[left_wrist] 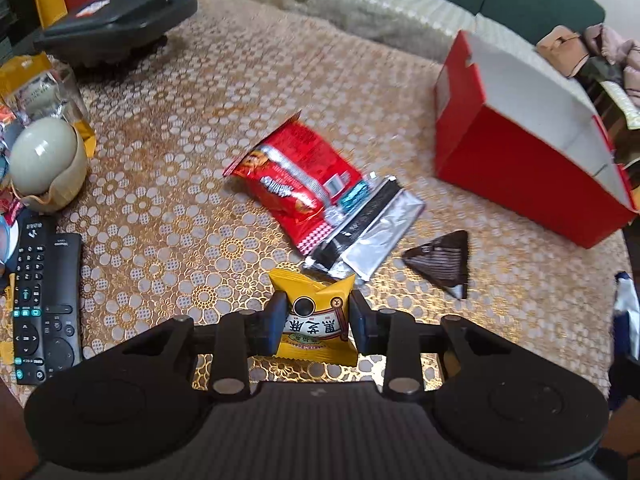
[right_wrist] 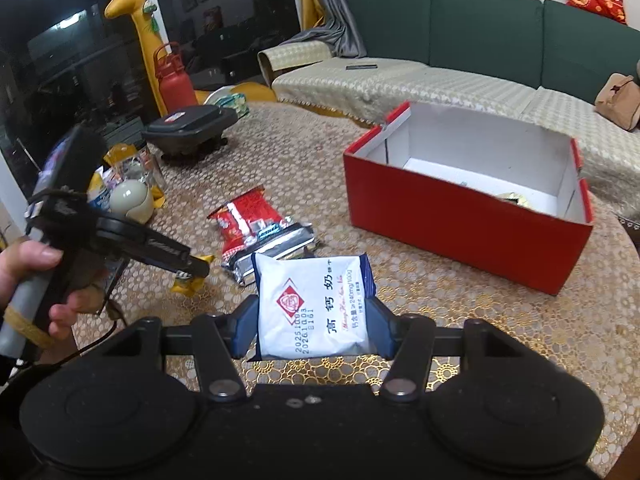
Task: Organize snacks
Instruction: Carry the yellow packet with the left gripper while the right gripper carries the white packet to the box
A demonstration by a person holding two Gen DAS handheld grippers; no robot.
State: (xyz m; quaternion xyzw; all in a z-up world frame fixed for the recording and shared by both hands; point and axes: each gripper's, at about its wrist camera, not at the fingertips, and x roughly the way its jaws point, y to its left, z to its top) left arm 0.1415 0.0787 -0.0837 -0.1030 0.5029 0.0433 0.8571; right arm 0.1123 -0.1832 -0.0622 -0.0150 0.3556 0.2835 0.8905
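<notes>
Both claws loaded. Right claw (right_wrist: 312, 320) is clamped on the white milk-biscuit pack (right_wrist: 314, 306), held above the worktop (right_wrist: 460, 320) w/ the pack's long axis pointing fwd along the fingers. The red box (right_wrist: 460, 216) sits ahead & to the right, open top up, 1 gold wrapper already in its far corner, prob. another snack. Left claw (left_wrist: 316, 320) pinches the yellow snack pack (left_wrist: 314, 316) low over the worktop; from it the box lies far right, past the red chip bag (left_wrist: 292, 180) & silver packs (left_wrist: 372, 228). Right arm is nearer the box, so it likely drops 1st.
</notes>
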